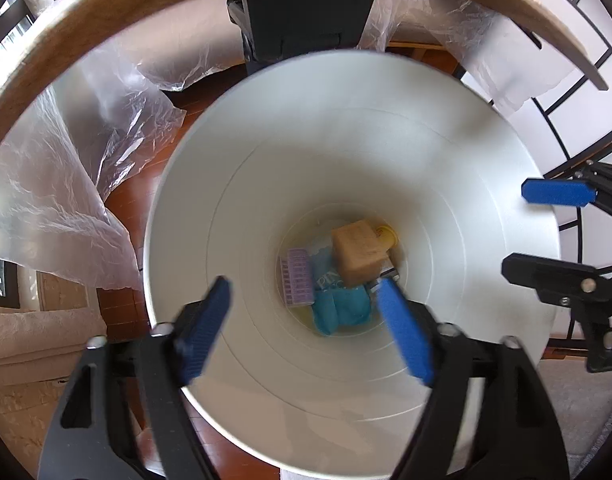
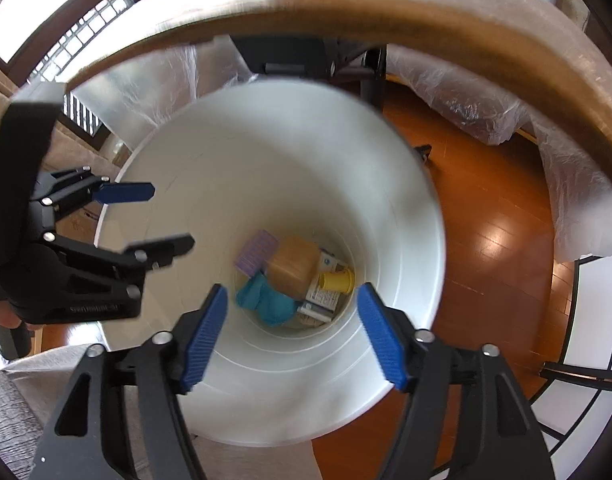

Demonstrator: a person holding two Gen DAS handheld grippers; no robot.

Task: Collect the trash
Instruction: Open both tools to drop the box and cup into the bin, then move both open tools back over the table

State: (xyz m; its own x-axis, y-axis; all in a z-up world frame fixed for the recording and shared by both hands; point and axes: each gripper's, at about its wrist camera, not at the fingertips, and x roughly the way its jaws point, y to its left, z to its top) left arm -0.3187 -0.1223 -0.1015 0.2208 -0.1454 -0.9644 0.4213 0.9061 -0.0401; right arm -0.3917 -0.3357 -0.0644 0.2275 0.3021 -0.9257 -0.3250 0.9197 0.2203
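Blue-padded fingers of the left gripper (image 1: 306,320) stand wide apart over the mouth of a white bin (image 1: 506,200), with nothing between them. From its own camera the right gripper (image 2: 291,334) also hangs above the bin (image 2: 406,200), its jaws parted and empty; in the left view it (image 1: 546,232) shows at the right edge, over the bin's rim. The left gripper (image 2: 161,220) shows at the left of the right view, a hand (image 2: 1,316) partly visible behind it. Trash lies at the bottom of the bin: a tan block (image 1: 360,256) on top, a lilac ribbed roller (image 1: 297,280) to its left, a crumpled teal piece (image 1: 342,308) below it, a yellow cap (image 1: 386,236) at its far side, and a small printed box (image 2: 324,300) beside the cap. The bin stands on a reddish wood floor (image 2: 486,220), just in front of a round tabletop (image 1: 105,12) whose wooden edge arcs across the top of both views. Clear plastic sheeting (image 1: 65,184) drapes down from the tabletop to the left and right of the bin. A dark table base (image 1: 301,20) stands behind the bin, under the tabletop.
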